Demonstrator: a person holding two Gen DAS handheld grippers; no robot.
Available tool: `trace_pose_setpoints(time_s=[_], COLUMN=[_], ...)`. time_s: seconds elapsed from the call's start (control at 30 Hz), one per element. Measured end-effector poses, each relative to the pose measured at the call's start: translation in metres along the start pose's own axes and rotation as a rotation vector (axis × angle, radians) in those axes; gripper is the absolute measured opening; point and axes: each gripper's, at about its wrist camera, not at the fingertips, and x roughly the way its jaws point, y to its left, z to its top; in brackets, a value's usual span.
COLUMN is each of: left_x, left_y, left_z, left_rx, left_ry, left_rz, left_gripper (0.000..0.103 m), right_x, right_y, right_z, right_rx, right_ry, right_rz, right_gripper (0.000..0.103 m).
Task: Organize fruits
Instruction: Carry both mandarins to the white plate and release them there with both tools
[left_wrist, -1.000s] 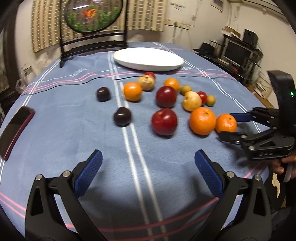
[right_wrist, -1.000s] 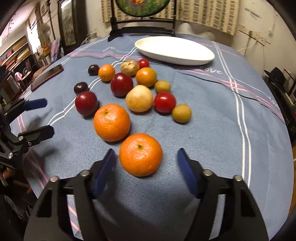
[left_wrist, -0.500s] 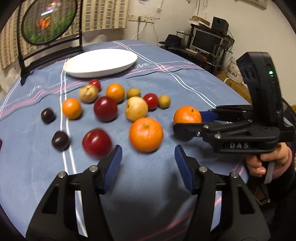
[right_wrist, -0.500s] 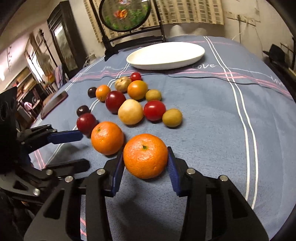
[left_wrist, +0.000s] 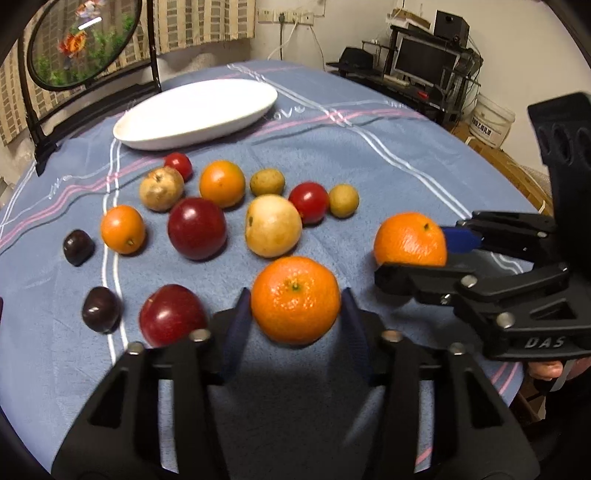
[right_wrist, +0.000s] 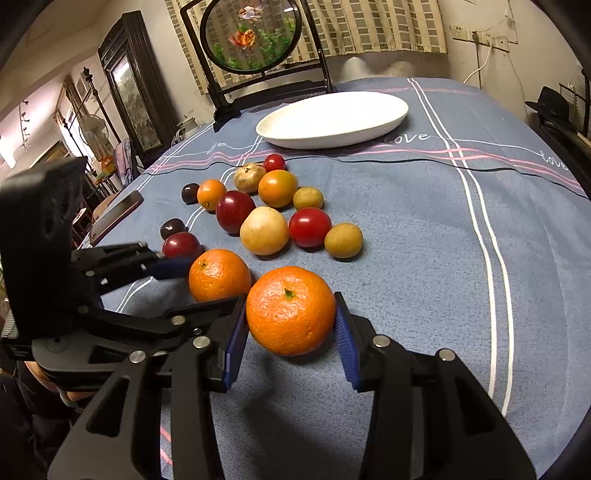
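Several fruits lie on a blue tablecloth: oranges, red apples, dark plums, tomatoes and yellow-brown fruits. My left gripper (left_wrist: 293, 312) is shut on a large orange (left_wrist: 295, 300), seen from the side in the right wrist view (right_wrist: 218, 275). My right gripper (right_wrist: 290, 325) is shut on another orange (right_wrist: 290, 310), lifted a little above the cloth; it shows in the left wrist view (left_wrist: 410, 238). A white oval plate (left_wrist: 195, 109) stands empty at the far side, also in the right wrist view (right_wrist: 332, 120).
A red apple (left_wrist: 171, 314) lies just left of my left gripper. A pale round fruit (right_wrist: 264, 230) and a tomato (right_wrist: 309, 226) lie beyond the oranges. A phone (right_wrist: 116, 212) lies at the left table edge. A dark chair (right_wrist: 266, 86) stands behind the plate.
My left gripper moved right and forward and closed on the large orange. My right gripper closed on its orange and raised it slightly.
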Motion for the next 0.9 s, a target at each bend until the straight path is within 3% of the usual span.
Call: trace_pose_setpoints(time_s=[0.33, 0.53, 0.67, 0.9], left_x=[-0.002, -0.02, -0.038, -0.034], left_y=[0.002, 0.01, 0.03, 0.092], left_z=[-0.001, 0.004, 0.025, 0.094], left_rx=[-0.016, -0.035, -0.055, -0.128], left_ry=[-0.008, -0.055, -0.099, -0.122], left_rz=[-0.019, -0.076, -0.097, -0.04], left_gripper=[0.046, 0.046, 0.046, 0.046], right_x=[0.001, 0.002, -0.002, 0.023], right_y=[0.0, -0.001, -0.006, -0.019], right_z=[0.0, 0.009, 0.04, 0.121], right_rx=[0.004, 0.004, 0.024, 0.015], right_ry=[0.006, 0.013, -0.025, -0.12], right_rz=[-0.011, 0.005, 0.033, -0.014], right_gripper=[0.044, 0.044, 0.044, 0.044])
